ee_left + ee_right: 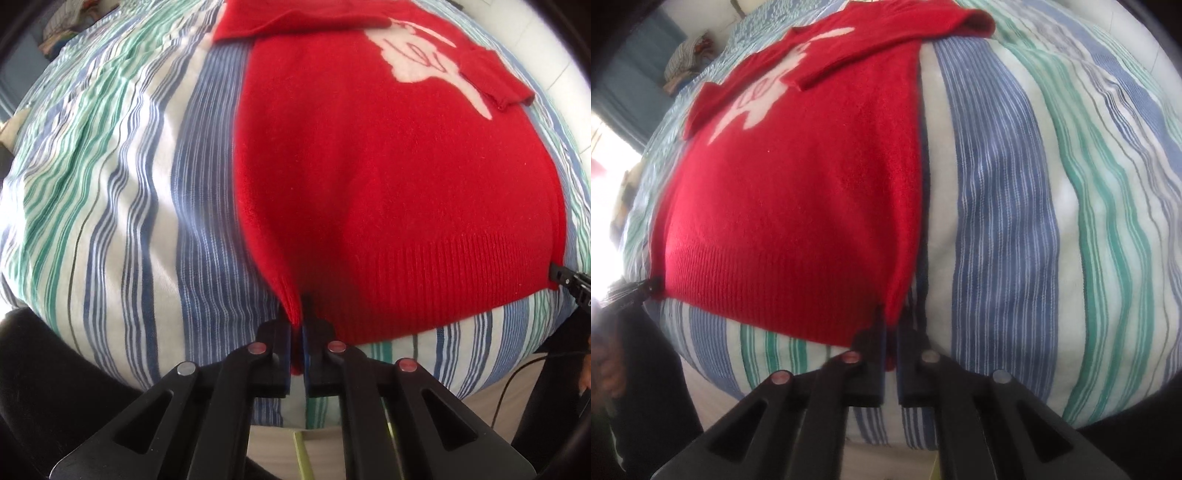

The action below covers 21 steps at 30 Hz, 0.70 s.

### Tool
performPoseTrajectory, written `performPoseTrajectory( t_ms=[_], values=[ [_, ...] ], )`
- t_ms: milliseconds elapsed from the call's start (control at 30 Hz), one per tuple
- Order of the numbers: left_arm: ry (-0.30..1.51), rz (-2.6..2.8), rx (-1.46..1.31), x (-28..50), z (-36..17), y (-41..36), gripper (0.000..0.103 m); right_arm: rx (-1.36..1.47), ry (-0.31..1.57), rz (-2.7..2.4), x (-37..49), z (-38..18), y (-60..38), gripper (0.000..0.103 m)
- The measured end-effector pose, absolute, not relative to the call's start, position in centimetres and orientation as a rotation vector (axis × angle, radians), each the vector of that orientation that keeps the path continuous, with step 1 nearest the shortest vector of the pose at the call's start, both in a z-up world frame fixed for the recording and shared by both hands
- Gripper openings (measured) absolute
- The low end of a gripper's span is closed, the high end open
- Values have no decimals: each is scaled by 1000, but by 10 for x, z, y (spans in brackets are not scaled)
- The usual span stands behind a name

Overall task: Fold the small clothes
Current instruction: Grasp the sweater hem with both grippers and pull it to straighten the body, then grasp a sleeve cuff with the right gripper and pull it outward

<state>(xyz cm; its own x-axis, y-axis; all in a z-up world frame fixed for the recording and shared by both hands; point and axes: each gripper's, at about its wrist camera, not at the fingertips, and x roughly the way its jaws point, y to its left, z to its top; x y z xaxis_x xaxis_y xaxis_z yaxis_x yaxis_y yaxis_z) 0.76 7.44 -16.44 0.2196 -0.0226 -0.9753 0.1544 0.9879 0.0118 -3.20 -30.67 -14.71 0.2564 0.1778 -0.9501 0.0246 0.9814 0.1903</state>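
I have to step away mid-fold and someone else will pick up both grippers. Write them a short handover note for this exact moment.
Left gripper: jaws shut on the hem corner of the red sweater at its left side.
Right gripper: jaws shut on the other hem corner.
Sweater lies flat, front up, on the striped bedding.
Done: both sleeves are folded in across the chest, and both hem corners are gripped.
Left: probably lift the hem and carry it up toward the collar, lay it down, then release.
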Motion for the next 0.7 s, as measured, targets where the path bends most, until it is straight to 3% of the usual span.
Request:
performPoseTrajectory(
  t_ms=[100, 167, 200, 233, 400, 533, 600, 700],
  values=[
    [1346, -120, 147, 6, -157, 70, 13, 118, 1293, 108, -35, -143, -300, 7],
    [1358, -111, 164, 4, -148, 70, 42, 96, 1309, 140, -36, -137, -301, 17],
    [1354, -95, 170, 2, -141, 73, 70, 89, 1324, 151, -37, -133, -304, 36],
    [1336, -78, 171, -1, -132, 78, 80, 76, 1338, 157, -39, -128, -309, 55],
    [1216, -9, 116, -6, -86, 107, 80, -143, 1220, 93, -37, -68, -332, 57],
    [1149, 52, 16, 6, -67, 125, 80, -307, 1061, 208, 16, -33, -301, 57],
    [1143, 66, -34, 8, -68, 127, 80, -373, 997, 324, 57, -38, -259, 64],
    [1125, 74, -77, -1, -62, 128, 80, -435, 996, 436, 110, -75, -208, 65]
  ],
)
